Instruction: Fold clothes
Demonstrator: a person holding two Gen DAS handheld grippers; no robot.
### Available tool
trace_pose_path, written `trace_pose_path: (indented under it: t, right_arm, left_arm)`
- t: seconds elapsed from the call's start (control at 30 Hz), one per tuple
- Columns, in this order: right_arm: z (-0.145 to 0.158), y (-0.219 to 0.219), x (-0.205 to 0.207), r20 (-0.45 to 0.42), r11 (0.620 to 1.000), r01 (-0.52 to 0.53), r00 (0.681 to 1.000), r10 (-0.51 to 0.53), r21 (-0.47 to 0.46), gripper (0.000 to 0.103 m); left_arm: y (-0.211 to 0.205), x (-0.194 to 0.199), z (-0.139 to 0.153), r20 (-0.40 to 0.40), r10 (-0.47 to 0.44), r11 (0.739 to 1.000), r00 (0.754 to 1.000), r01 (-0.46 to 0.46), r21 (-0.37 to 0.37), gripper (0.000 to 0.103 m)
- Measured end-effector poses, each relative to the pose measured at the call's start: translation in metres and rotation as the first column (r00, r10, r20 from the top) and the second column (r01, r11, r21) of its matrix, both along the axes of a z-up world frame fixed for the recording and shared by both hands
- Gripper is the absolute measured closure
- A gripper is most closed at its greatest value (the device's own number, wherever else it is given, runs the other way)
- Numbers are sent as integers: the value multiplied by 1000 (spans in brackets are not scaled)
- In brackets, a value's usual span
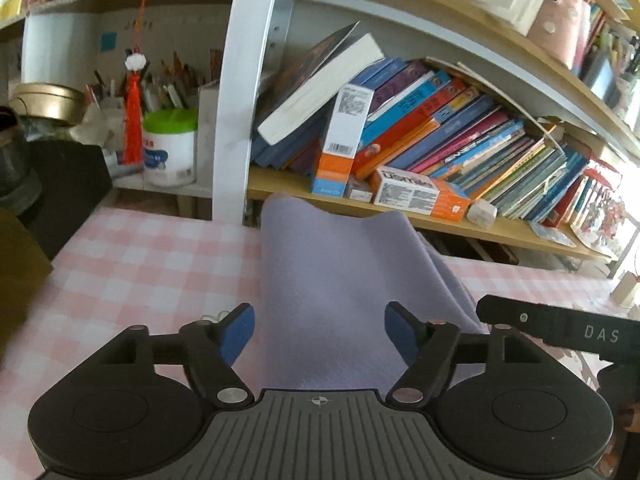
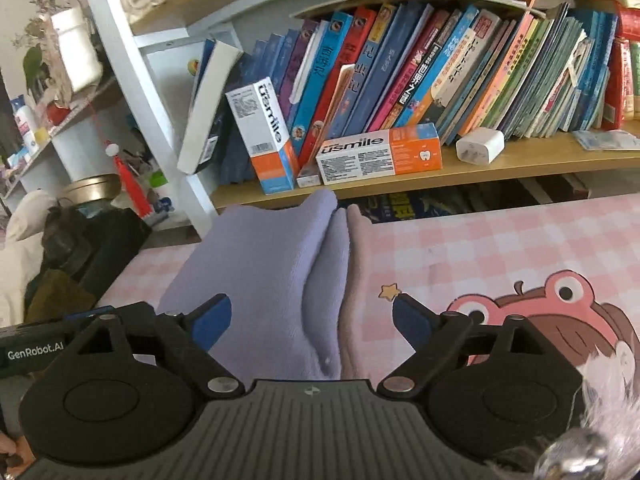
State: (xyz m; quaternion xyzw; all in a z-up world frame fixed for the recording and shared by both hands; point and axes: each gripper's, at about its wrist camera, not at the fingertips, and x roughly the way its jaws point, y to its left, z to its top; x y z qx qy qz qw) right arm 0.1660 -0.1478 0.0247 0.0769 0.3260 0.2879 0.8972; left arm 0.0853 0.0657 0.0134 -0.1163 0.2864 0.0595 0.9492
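Lavender cloth [image 1: 340,280], folded into a long strip, lies centre frame on the pink checked tablecloth [image 1: 140,264], far end toward the bookshelf [image 2: 500,160]. Left gripper [image 1: 320,332] spread wide over the strip's near end, gripping nothing. Right gripper [image 2: 312,320] likewise released, straddling the cloth's layered right edge.

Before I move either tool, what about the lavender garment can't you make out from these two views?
- Near edge of the lavender garment: hidden in both wrist views by each tool's own body.
- Far end: runs to the table's back edge below the bookshelf; whether it hangs over is unclear.
- Garment type: no sleeves or collar show.
- Layer count: the right wrist view shows folds, number uncertain.
- Left tool and right tool: both open, contact with cloth unclear.
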Motion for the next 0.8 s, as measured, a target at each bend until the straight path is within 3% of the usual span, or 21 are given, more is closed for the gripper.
trace_pose_path:
  t: [0.13, 0.3, 0.8]
  right_arm:
    - [5, -3, -20, 12, 1000, 0, 1000, 0, -21, 11]
    - [6, -8, -40, -40, 1000, 7, 999, -7, -20, 11]
    - [-3, -21, -81, -24, 984, 71, 997, -76, -164, 5]
  left_arm:
    - [-6, -13, 6, -1, 11, 1000, 1000, -11, 7, 18]
    - [-14, -26, 7, -16, 9, 1000, 1000, -9, 13, 16]
    - [-41, -50, -1, -88, 33, 995, 996, -25, 92, 9]
